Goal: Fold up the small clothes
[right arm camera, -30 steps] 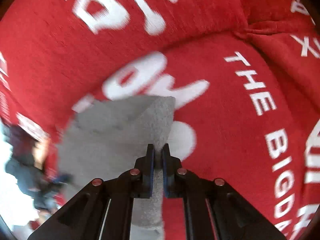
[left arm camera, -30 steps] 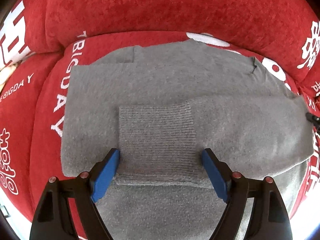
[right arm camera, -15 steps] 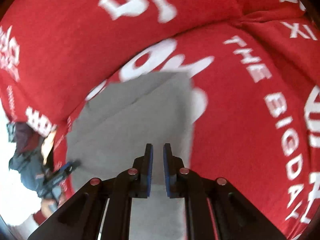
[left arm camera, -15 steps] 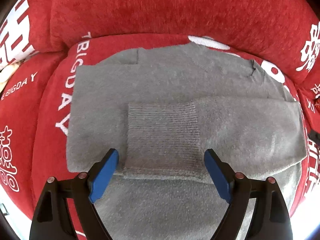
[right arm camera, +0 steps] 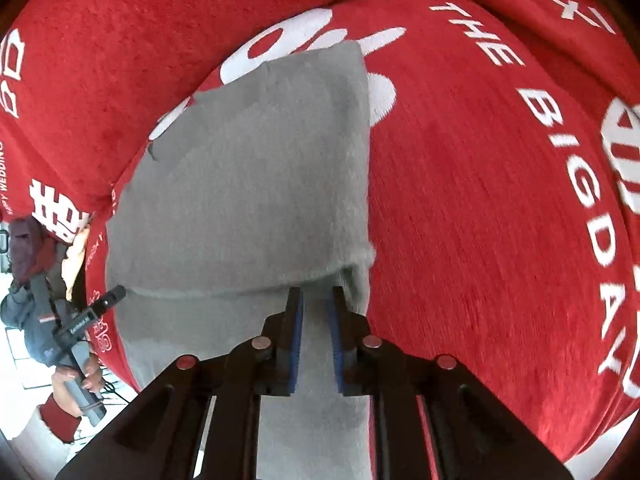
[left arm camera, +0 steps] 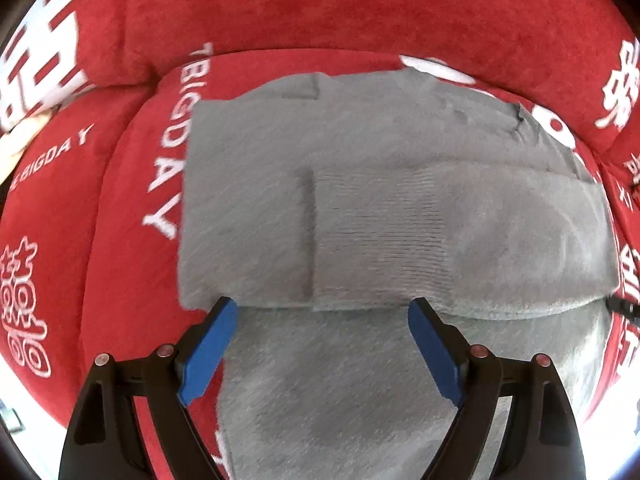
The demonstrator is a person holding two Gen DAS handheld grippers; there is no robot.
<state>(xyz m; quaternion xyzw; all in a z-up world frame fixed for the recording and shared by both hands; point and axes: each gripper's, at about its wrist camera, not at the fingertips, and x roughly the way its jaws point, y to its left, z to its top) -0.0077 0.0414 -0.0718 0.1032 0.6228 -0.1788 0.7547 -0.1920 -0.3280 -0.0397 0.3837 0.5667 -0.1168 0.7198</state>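
Observation:
A grey knit sweater (left arm camera: 360, 148) lies spread on the red sofa seat. One sleeve is folded across its body, ribbed cuff (left arm camera: 376, 240) pointing left. My left gripper (left arm camera: 322, 306) hovers open just in front of the cuff, its blue pads wide apart and holding nothing. In the right wrist view the sweater (right arm camera: 248, 180) shows its folded right edge. My right gripper (right arm camera: 316, 294) sits over that fold near the corner. Its jaws stand a narrow gap apart with grey cloth showing below them, none pinched.
The red sofa seat cushion (right arm camera: 480, 200) with white lettering extends to the right of the sweater. The red backrest (left arm camera: 320, 12) rises behind it. At the lower left of the right wrist view, a hand with a red cuff (right arm camera: 60, 416) holds the other gripper's handle.
My right gripper was shut on the sweater's edge, then opened, let it go and drew back as the fold settled flat. The left gripper stayed open and backed off slightly.

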